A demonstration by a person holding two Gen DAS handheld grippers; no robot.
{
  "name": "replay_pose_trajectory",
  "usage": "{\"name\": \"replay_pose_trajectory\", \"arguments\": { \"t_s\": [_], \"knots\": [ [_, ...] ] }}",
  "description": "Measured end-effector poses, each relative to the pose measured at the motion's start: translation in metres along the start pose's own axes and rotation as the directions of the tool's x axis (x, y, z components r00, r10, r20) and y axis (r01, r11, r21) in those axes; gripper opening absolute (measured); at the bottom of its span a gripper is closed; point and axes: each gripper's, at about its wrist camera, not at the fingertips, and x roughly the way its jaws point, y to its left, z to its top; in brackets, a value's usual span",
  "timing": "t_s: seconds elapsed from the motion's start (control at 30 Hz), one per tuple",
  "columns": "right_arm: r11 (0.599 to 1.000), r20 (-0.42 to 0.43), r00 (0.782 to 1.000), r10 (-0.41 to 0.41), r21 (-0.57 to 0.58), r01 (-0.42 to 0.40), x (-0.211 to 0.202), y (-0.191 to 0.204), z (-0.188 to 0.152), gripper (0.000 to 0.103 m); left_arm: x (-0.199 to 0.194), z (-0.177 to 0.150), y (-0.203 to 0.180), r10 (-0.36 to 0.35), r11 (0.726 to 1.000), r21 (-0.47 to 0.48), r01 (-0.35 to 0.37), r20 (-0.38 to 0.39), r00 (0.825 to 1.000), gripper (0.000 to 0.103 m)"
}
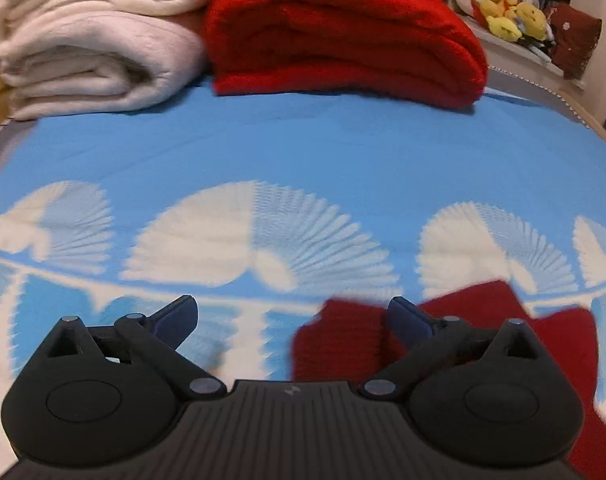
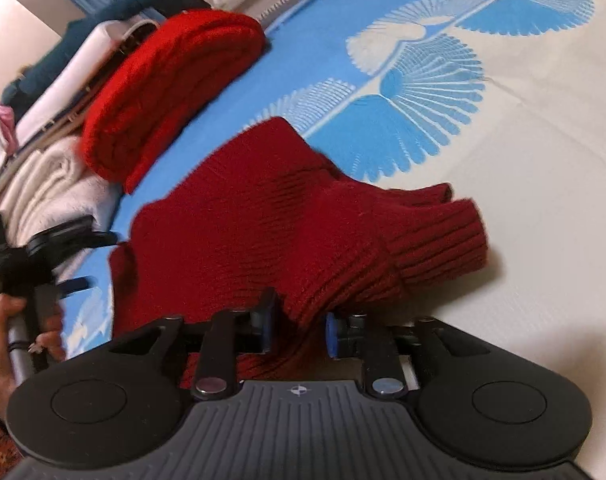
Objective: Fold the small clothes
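Observation:
A small dark red knitted garment (image 2: 271,220) with ribbed cuffs lies bunched on the blue and white patterned bedspread (image 2: 523,120). My right gripper (image 2: 299,326) is open, its blue pads either side of a fold of the knit at the garment's near edge. In the left wrist view the same garment (image 1: 483,312) lies at the lower right, partly behind the right finger (image 1: 407,316). My left gripper (image 1: 291,312) is open wide and empty above the bedspread (image 1: 303,152). It also shows in the right wrist view (image 2: 77,254), held by a hand, left of the garment.
A folded bright red blanket (image 1: 343,32) and folded white blankets (image 1: 91,36) lie at the far side of the bed. Yellow plush toys (image 1: 511,12) sit on a ledge at the back right. The bed edge (image 1: 583,116) runs at the right.

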Motion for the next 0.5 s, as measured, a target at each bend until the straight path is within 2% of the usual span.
{"name": "replay_pose_trajectory", "arguments": {
  "t_s": [0.07,0.17,0.23,0.3,0.33,0.37,0.4,0.43,0.5],
  "knots": [
    [0.998,0.004,0.999,-0.033,-0.048,0.033,-0.020,0.000,0.005,0.053,-0.019,-0.017,0.014,-0.001,1.000,-0.006,0.001,-0.020,1.000,0.102],
    [0.984,0.133,0.985,-0.107,-0.126,0.124,-0.056,0.008,0.005,0.060,-0.061,-0.063,0.023,0.035,0.999,0.026,-0.035,-0.003,0.999,0.102],
    [0.975,0.195,0.979,-0.053,-0.203,0.093,-0.069,0.021,0.004,0.060,-0.083,-0.096,0.018,0.052,0.997,0.052,-0.051,-0.004,0.999,0.102],
    [0.934,0.172,0.984,0.046,-0.358,0.019,-0.062,0.046,0.000,0.059,-0.096,-0.126,0.010,0.050,0.998,0.040,-0.048,-0.033,0.998,0.102],
    [0.913,0.158,0.985,0.070,-0.409,0.001,-0.054,0.056,-0.004,0.057,-0.102,-0.138,0.009,0.041,0.999,0.005,-0.041,-0.035,0.999,0.102],
    [0.895,0.152,0.985,0.082,-0.446,-0.006,-0.045,0.064,-0.008,0.040,-0.107,-0.150,0.010,0.033,0.998,-0.045,-0.034,-0.026,0.999,0.102],
    [0.871,0.131,0.988,0.081,-0.491,-0.006,-0.031,0.071,-0.014,0.012,-0.109,-0.161,0.009,0.027,0.994,-0.110,-0.029,-0.024,0.999,0.102],
    [0.847,0.093,0.993,0.068,-0.532,-0.008,-0.015,0.076,-0.020,0.007,-0.106,-0.166,0.007,0.021,0.990,-0.141,-0.026,-0.034,0.999,0.102],
    [0.808,0.006,1.000,0.008,-0.589,-0.003,0.018,0.075,-0.037,0.007,-0.093,-0.171,-0.002,0.015,0.994,-0.106,-0.022,-0.067,0.998,0.102]
  ]
}}
